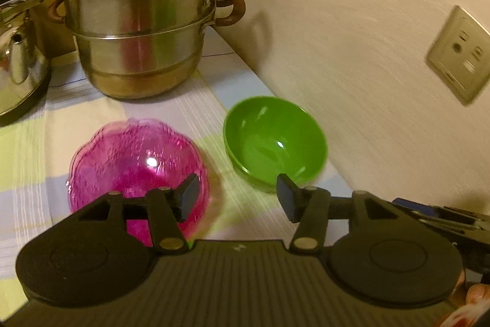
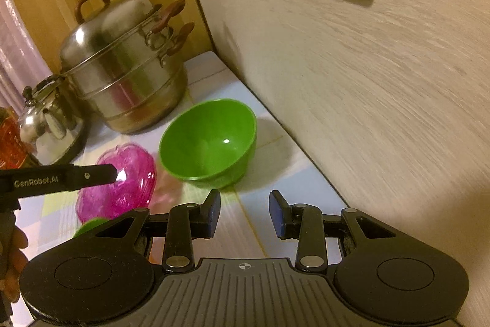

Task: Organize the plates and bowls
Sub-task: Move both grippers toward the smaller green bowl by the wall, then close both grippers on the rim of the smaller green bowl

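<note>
A green bowl [image 1: 275, 140] stands upright on the checked cloth next to the wall; it also shows in the right wrist view [image 2: 209, 140]. A clear pink scalloped bowl [image 1: 137, 161] sits to its left, also in the right wrist view [image 2: 122, 183]. My left gripper [image 1: 237, 198] is open and empty, hovering between the two bowls, its left finger over the pink bowl's rim. My right gripper [image 2: 244, 213] is open and empty, just in front of the green bowl. The left gripper's body [image 2: 61, 178] reaches over the pink bowl in the right wrist view.
A tall steel steamer pot [image 1: 144, 26] with a lid stands at the back. A steel kettle [image 1: 18, 66] stands to its left. The wall [image 1: 367, 66] with sockets runs close along the right. A green edge [image 2: 88, 227] peeks out under my right gripper.
</note>
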Action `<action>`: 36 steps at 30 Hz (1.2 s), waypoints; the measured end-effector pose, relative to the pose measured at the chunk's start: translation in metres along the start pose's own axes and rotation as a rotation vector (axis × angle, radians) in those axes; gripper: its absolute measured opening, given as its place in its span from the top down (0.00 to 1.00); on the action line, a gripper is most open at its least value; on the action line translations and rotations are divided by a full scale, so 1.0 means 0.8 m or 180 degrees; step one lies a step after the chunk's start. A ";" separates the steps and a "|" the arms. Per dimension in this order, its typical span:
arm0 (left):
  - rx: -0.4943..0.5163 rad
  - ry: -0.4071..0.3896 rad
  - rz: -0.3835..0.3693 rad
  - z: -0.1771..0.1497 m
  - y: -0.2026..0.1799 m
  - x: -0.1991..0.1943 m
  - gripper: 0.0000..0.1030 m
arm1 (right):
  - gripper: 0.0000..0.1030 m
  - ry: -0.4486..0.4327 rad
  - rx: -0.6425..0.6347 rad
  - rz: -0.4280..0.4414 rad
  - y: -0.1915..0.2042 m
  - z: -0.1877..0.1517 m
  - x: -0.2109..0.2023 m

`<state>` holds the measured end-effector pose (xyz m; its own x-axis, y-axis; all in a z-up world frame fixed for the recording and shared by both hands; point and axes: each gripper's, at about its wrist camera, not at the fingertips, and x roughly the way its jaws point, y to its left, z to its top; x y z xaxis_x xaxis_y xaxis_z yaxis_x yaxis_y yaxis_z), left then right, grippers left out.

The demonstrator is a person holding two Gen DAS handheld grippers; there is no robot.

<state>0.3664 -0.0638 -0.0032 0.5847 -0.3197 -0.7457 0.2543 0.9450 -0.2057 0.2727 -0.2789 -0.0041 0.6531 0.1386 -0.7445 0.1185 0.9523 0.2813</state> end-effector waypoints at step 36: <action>0.0307 0.0578 -0.0132 0.055 0.023 0.174 0.70 | 0.71 0.0252 0.0395 0.0011 -0.027 0.049 0.175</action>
<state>0.4866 -0.0943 -0.0825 0.4258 -0.3322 -0.8416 0.3529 0.9175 -0.1836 0.3911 -0.2908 -0.0908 0.5932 0.1676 -0.7874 0.2112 0.9114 0.3531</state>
